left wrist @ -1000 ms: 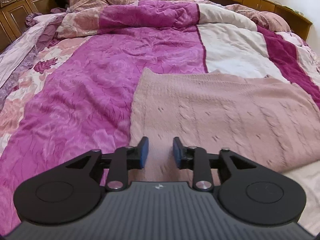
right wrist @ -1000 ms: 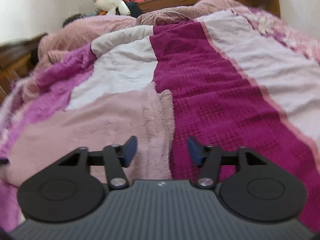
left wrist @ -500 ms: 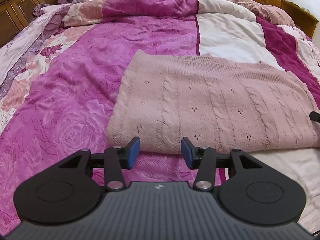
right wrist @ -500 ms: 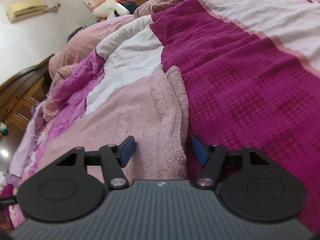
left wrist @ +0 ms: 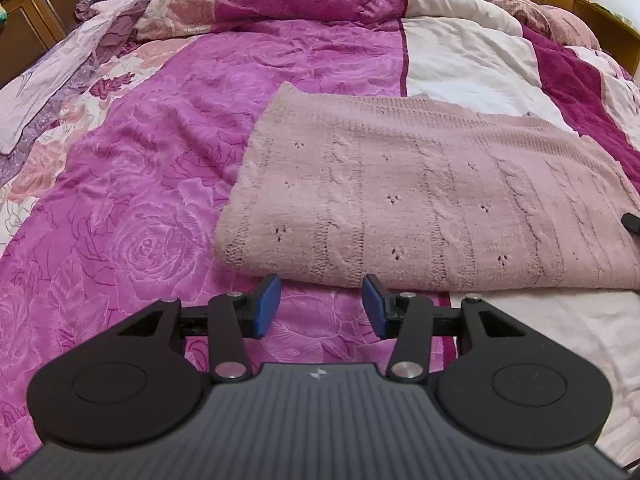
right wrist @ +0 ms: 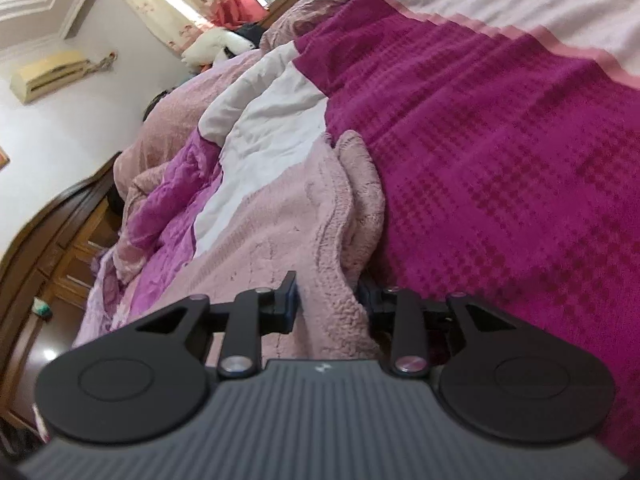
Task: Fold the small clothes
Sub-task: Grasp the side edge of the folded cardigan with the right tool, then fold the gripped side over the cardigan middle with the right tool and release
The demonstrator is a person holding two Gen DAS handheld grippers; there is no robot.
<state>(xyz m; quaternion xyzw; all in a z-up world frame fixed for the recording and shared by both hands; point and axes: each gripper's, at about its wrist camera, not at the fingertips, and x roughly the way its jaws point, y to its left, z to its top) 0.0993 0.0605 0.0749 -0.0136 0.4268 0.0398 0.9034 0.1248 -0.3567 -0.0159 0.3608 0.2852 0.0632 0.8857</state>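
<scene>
A pale pink knitted sweater [left wrist: 420,200] lies folded flat on the bed. My left gripper [left wrist: 322,304] stands open just short of the sweater's near folded edge, with only the magenta quilt between its blue pads. My right gripper [right wrist: 328,300] is at the sweater's [right wrist: 280,220] right edge. Its jaws are closing, and a bunched ridge of the fleecy fabric fills the gap, pressed by the pads. The right-hand pad is partly hidden behind the cloth. One of the right gripper's fingers [left wrist: 632,222] shows at the far right edge of the left wrist view.
A magenta rose-patterned quilt [left wrist: 160,160] with white panels covers the bed. A dark magenta blanket [right wrist: 500,160] lies right of the sweater. Wooden cabinets [left wrist: 40,12] stand behind the bed, and an air conditioner [right wrist: 48,74] hangs on the wall. A white plush toy [right wrist: 216,44] sits near the window.
My left gripper drew back from above the sweater to its near edge and its jaws widened. My right gripper rolled, sank lower and closed its jaws onto the sweater's edge.
</scene>
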